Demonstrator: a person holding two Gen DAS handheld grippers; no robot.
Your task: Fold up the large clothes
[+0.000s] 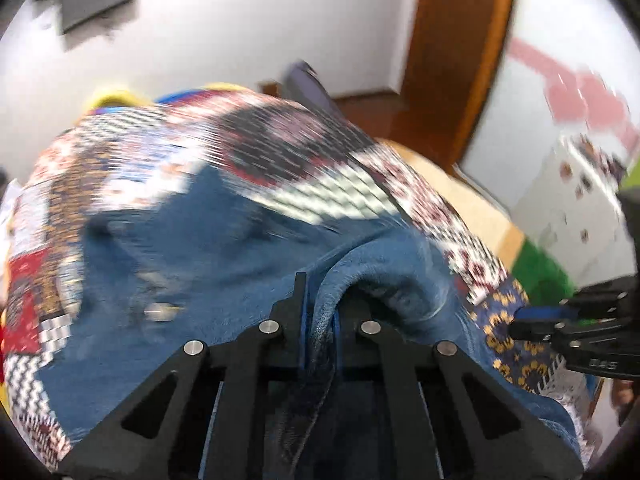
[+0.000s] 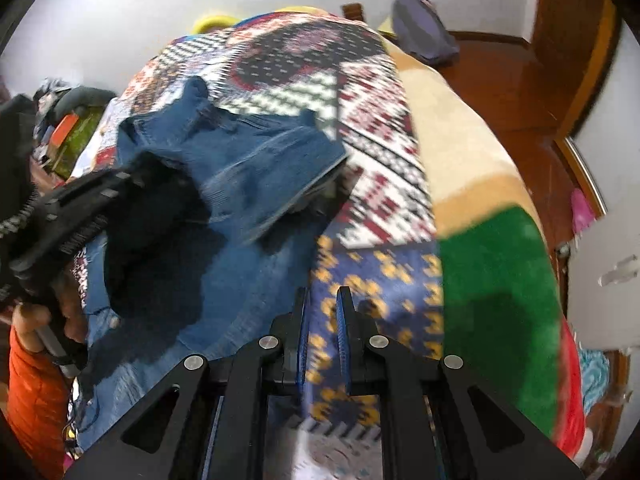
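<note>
Left wrist view shows the left gripper with its black fingers pressed together on a thick fold of the blue denim garment; the cloth bunches into a rounded hump over the right-hand finger and drops down between the two fingers in a soft, ribbed strip; a small metal button glints on the denim to the left, though motion blur smears most of the weave; the garment lies spread over a patterned bedspread, a flat woven cover of checks, zigzags and dark medallions in red, white, navy and black; at the right edge of this view the right gripper reaches in sideways, black with a blue pad, over a navy patch printed with yellow shapes; right wrist view shows that gripper with its blue-lined fingers drawn close, only a narrow slit between them and nothing pinched there, its tips hanging over the same navy and yellow patch just beside the denim's edge; further up, the denim is lifted into a loose, creased fold with a stitched hem, raised by the left gripper, which a hand in an orange quilted sleeve holds; a green and tan fleecy blanket lies to the right.
</note>
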